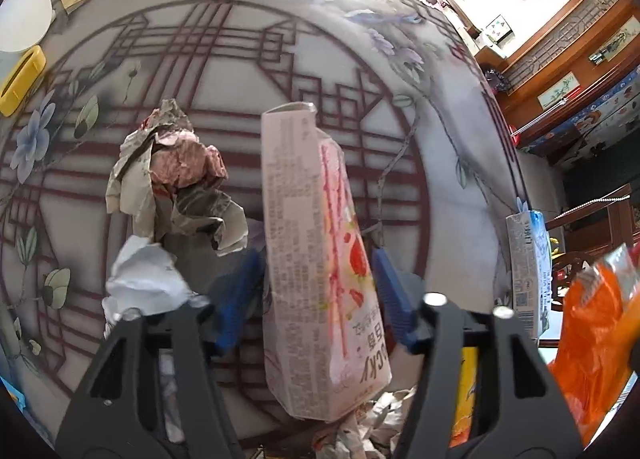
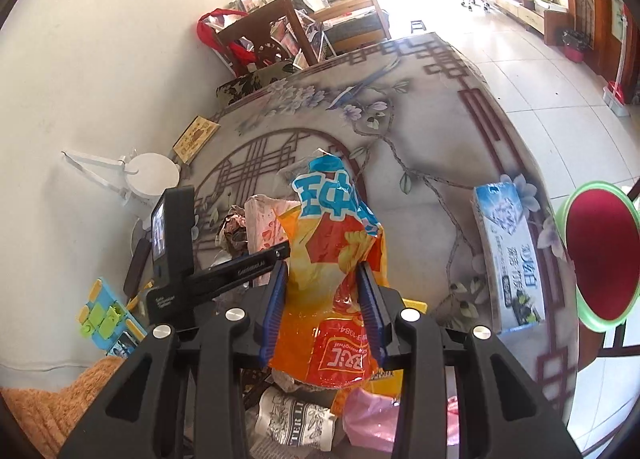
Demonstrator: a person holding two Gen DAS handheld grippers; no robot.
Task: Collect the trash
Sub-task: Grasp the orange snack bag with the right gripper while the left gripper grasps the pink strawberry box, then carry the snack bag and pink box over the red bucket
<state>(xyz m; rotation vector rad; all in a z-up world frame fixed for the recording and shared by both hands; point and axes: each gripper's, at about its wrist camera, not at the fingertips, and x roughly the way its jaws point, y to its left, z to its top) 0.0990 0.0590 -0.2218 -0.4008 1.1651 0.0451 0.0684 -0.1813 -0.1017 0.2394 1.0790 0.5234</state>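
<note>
In the left wrist view my left gripper (image 1: 316,279) is open, its blue pads standing apart on both sides of a pink Pocky box (image 1: 316,259) that hangs tilted between them above a trash pile (image 1: 360,431). Crumpled wrappers (image 1: 180,179) and a white paper wad (image 1: 144,279) lie on the table to its left. In the right wrist view my right gripper (image 2: 322,291) is shut on an orange snack bag (image 2: 336,259), held over the trash (image 2: 296,419) below. The bag also shows in the left wrist view (image 1: 596,339).
The patterned round table (image 2: 420,119) carries a blue tissue box (image 2: 508,255), a white lamp base (image 2: 154,175) and a wooden plaque (image 2: 196,139). A red stool (image 2: 604,255) stands to the right, a wooden chair (image 2: 280,31) behind. A yellow holder (image 1: 20,83) sits at the far left.
</note>
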